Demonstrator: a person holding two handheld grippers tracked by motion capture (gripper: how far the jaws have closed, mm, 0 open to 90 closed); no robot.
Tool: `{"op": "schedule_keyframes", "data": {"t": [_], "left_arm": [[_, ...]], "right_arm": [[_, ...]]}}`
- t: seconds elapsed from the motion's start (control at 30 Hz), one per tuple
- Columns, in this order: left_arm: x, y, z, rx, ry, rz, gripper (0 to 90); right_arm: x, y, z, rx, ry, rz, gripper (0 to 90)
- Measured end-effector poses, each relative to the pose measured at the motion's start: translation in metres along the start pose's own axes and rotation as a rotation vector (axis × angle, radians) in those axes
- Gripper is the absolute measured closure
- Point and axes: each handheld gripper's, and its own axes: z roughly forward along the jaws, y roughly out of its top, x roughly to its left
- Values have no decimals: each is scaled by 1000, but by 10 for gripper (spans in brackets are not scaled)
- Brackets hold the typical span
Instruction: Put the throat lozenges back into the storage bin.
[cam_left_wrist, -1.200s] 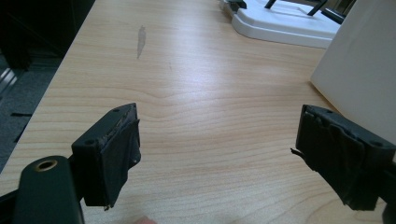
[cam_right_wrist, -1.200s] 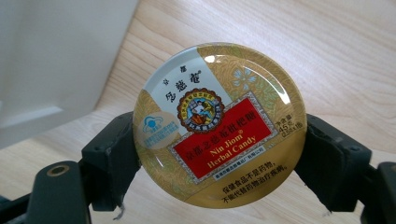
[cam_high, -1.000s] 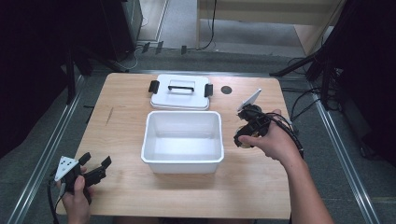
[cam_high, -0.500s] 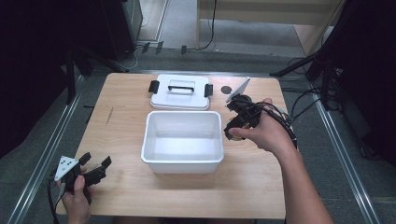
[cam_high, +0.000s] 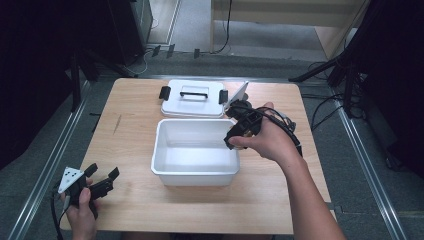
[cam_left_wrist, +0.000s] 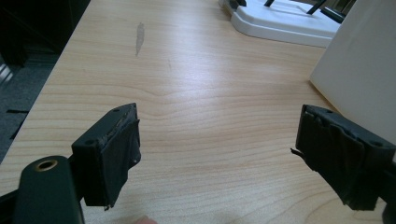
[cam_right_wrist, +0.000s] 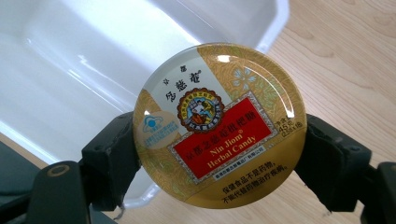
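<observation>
At the near left corner of the wooden table (cam_high: 135, 100), a person's hand rests with the left gripper (cam_high: 104, 181), its jaws spread wide and holding nothing; the left gripper view looks between them across bare wood toward the side wall of the white bin (cam_left_wrist: 359, 70). At the table's middle stands that open white bin (cam_high: 196, 152), a rectangular plastic container with nothing visible inside it. Just behind it, at the far edge, lies the white lid (cam_high: 193, 98), flat, with a black handle on top and a black clasp at each end. To the right, the other hand holds the right gripper (cam_high: 231, 140) at the bin's right rim, pointing in over the container. In the right gripper view, its jaws pinch a round gold candy tin (cam_right_wrist: 219, 123) by the edges, the printed face reading "Nin Jiom Herbal Candy" turned toward the camera, with the bin's (cam_right_wrist: 93, 56) white interior behind it and wood to the right.
</observation>
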Motion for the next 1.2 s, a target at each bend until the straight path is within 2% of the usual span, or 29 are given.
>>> {"op": "schedule_keyframes", "data": {"t": [0.43,0.63,0.73,0.83,0.9,1.07,1.1,1.13,1.2], "left_arm": [[0,0,0,2,-1,-3,145],[1,0,0,4,-2,-3,145],[1,0,0,4,-2,-5,145],[1,0,0,3,-2,-7,145],[1,0,0,3,-2,-7,145],[1,0,0,6,-3,-9,145],[1,0,0,6,-3,-9,145],[1,0,0,6,-3,-8,145],[1,0,0,7,-3,-7,145]], "right_arm": [[22,13,6,-6,21,-57,207],[32,16,13,8,25,-76,207],[36,17,18,13,22,-108,207],[39,16,25,14,14,-179,207],[40,16,28,18,14,-197,207],[39,12,38,-10,27,-282,206],[39,12,38,-10,27,-282,206],[38,11,41,-19,26,-321,206],[38,9,44,-24,27,-341,206]]}}
